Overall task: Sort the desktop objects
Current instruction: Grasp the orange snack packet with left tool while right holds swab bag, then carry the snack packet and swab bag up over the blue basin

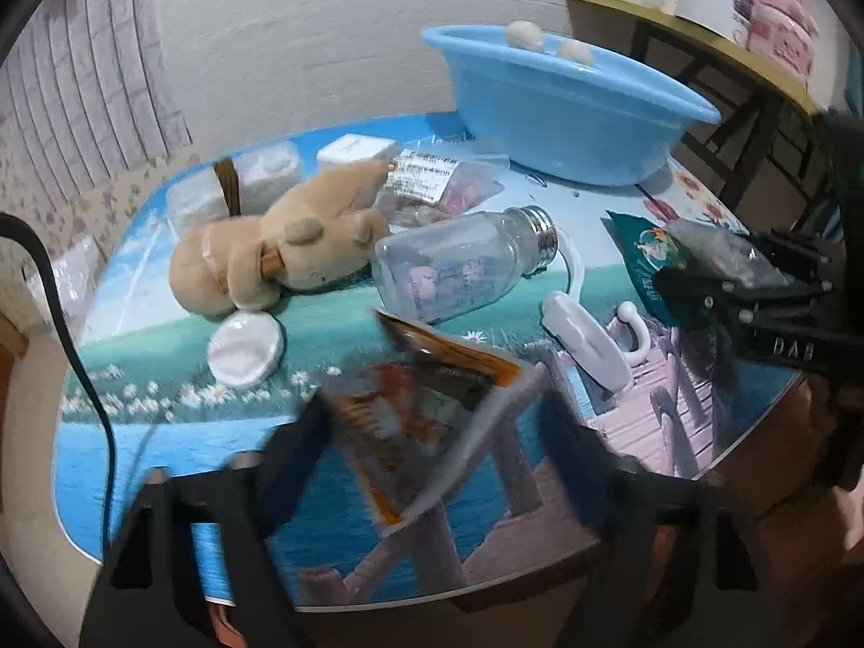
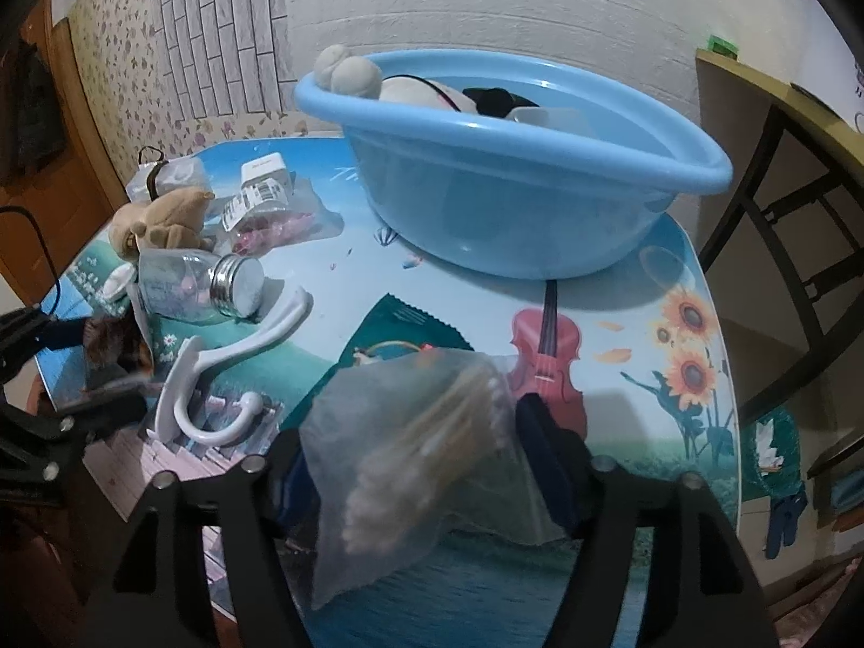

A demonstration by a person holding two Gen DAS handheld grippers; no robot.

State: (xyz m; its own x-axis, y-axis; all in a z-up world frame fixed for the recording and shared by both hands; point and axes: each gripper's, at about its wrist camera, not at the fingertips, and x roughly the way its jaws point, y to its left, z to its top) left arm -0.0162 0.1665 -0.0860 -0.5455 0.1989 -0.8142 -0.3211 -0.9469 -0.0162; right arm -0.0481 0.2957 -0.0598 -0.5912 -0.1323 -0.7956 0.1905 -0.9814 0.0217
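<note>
Holding an orange-and-white printed foil sachet [image 1: 426, 416] between its black fingers, our left gripper [image 1: 432, 432] hangs above the near edge of the picture-printed table top [image 1: 345, 491]; the sachet is pinched at its lower part and sticks up and forward, clear of the table. Our right gripper [image 2: 426, 464] is closed on a clear plastic bag of cotton swabs [image 2: 426, 464], which fills the gap between its fingers and also hangs off the table.

Beyond the right gripper, well apart, the light blue plastic basin [image 2: 513, 173] stands at the far side of the table with soft toys and a white item inside. From the left wrist view we see the clear glass bottle with a silver screw cap [image 1: 459, 264] lying on its side just beyond the sachet, the tan plush toy [image 1: 275, 248] to its left, a round white cotton pad [image 1: 245, 348] near the toy, and a white plastic wall hook [image 1: 588, 345] to the right. A teal printed packet [image 1: 648, 264] lies under the right gripper's tips.
</note>
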